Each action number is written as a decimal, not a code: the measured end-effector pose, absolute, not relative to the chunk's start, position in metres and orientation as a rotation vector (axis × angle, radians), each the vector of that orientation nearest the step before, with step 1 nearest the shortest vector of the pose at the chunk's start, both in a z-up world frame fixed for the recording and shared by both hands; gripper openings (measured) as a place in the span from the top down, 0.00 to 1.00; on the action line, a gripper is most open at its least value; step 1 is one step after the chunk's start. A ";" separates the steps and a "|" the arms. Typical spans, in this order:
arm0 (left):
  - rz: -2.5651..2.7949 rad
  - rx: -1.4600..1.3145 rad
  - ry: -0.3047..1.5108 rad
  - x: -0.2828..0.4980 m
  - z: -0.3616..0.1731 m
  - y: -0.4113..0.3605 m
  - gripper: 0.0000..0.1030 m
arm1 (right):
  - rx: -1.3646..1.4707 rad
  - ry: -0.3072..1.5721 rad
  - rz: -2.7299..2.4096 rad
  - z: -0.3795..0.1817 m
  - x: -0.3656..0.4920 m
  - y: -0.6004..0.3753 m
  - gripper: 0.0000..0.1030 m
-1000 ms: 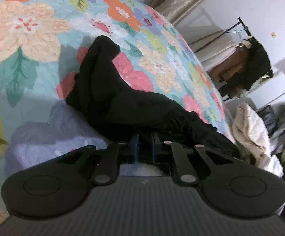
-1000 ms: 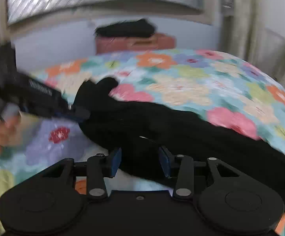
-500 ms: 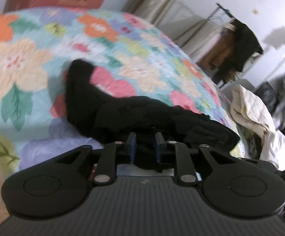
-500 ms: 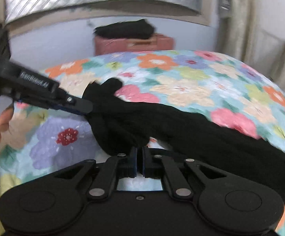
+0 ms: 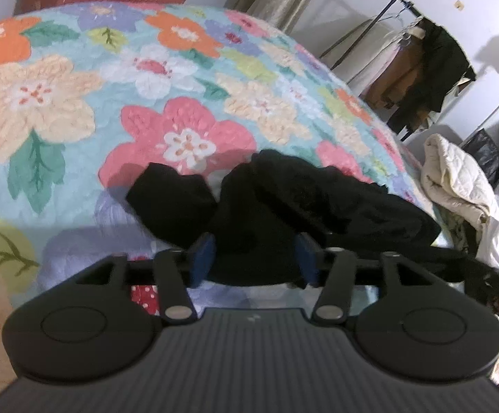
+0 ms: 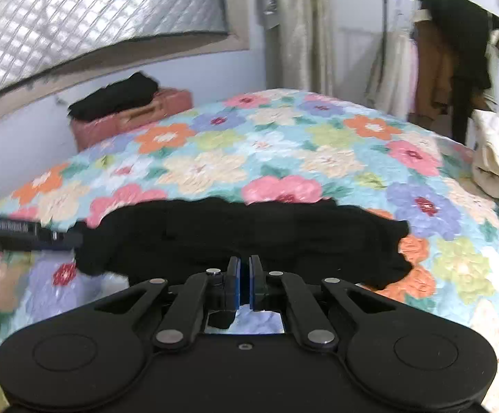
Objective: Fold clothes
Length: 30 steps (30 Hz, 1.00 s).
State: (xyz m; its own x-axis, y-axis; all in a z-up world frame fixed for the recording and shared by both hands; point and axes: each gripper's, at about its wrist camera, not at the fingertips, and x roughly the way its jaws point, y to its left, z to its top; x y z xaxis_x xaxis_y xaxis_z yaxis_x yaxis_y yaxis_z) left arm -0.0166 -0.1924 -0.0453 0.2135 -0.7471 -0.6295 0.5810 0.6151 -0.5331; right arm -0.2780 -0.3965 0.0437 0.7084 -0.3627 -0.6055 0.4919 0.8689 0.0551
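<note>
A black garment [image 5: 318, 203] lies bunched on the flowered bedspread [image 5: 187, 79]. My left gripper [image 5: 254, 258] sits low at its near edge. Its jaws are opening, and cloth lies loose between the blue pads [image 5: 203, 258] without being pressed. In the right wrist view the same garment [image 6: 249, 230] stretches as a wide dark band across the bed. My right gripper [image 6: 244, 282] is shut on its near edge, with black cloth hanging just under the pads. The left gripper [image 6: 74, 241] shows at the garment's left end, with a hand behind it.
A pink suitcase [image 6: 167, 106] with folded black clothes [image 6: 118, 96] on top stands past the bed's far end. A clothes rack [image 5: 421, 65] with hanging garments and a cream quilted jacket [image 5: 456, 186] are on the right. Curtains [image 6: 301, 27] hang at the back wall.
The left jaws went from shut on the cloth to wide apart. The right jaws closed on the garment's edge, then rose and swung right, drawing the garment out wide.
</note>
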 end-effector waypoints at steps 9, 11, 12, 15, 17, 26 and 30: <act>-1.016 -0.065 0.866 -0.048 -0.037 -0.218 0.14 | 0.351 0.561 -0.415 0.050 -0.274 -0.399 0.96; -0.988 -0.025 0.852 -0.050 -0.045 -0.227 0.14 | 0.390 0.557 -0.371 0.046 -0.270 -0.395 0.96; -0.980 -0.020 0.879 -0.047 -0.050 -0.230 0.17 | 0.408 0.555 -0.354 0.044 -0.268 -0.393 0.96; -0.943 -0.006 0.937 -0.037 -0.059 -0.234 0.80 | 0.411 0.553 -0.348 0.042 -0.269 -0.393 0.96; -0.920 -0.007 0.933 -0.029 -0.060 -0.229 0.91 | 0.404 0.550 -0.359 0.043 -0.272 -0.397 0.96; -0.767 -0.129 0.766 -0.001 -0.014 -0.174 0.96 | 0.426 0.549 -0.549 0.048 -0.317 -0.435 0.96; -0.758 -0.132 0.805 0.006 -0.018 -0.166 0.96 | 0.320 0.569 -0.659 0.060 -0.338 -0.454 0.96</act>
